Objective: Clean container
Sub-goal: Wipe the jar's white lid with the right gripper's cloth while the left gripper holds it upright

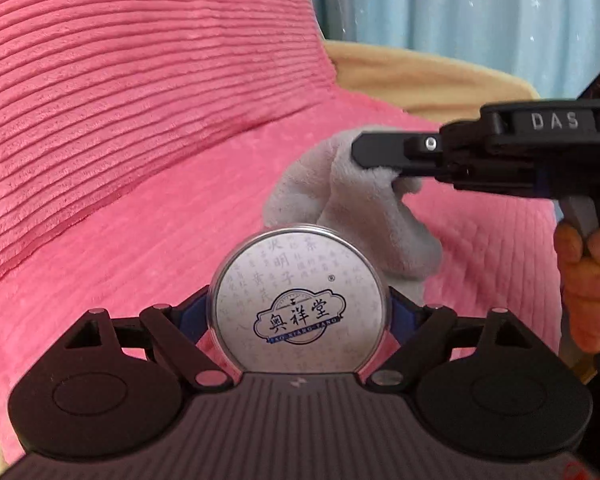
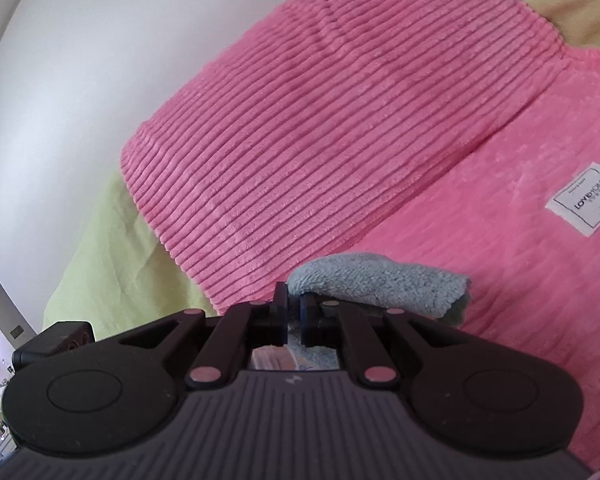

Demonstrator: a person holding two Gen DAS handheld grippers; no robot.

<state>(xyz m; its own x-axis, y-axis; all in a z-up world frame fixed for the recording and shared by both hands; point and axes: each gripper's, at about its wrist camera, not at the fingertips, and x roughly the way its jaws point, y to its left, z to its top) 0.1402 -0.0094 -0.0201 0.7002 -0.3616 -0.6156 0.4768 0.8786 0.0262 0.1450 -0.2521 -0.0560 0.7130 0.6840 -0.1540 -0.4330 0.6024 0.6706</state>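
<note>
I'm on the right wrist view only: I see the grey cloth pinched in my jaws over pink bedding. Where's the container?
Observer: The left gripper holds it: a round tin, clamped by its sides.
Operator: Which way does it face?
Observer: Its printed lid, with a blue logo, faces the left wrist camera.
Operator: How near is my cloth?
Observer: The cloth hangs from the right gripper just behind the tin's far rim; I can't tell whether they touch.
Operator: Anything else nearby?
Observer: Pale blue curtains hang beyond the bedding.
</note>
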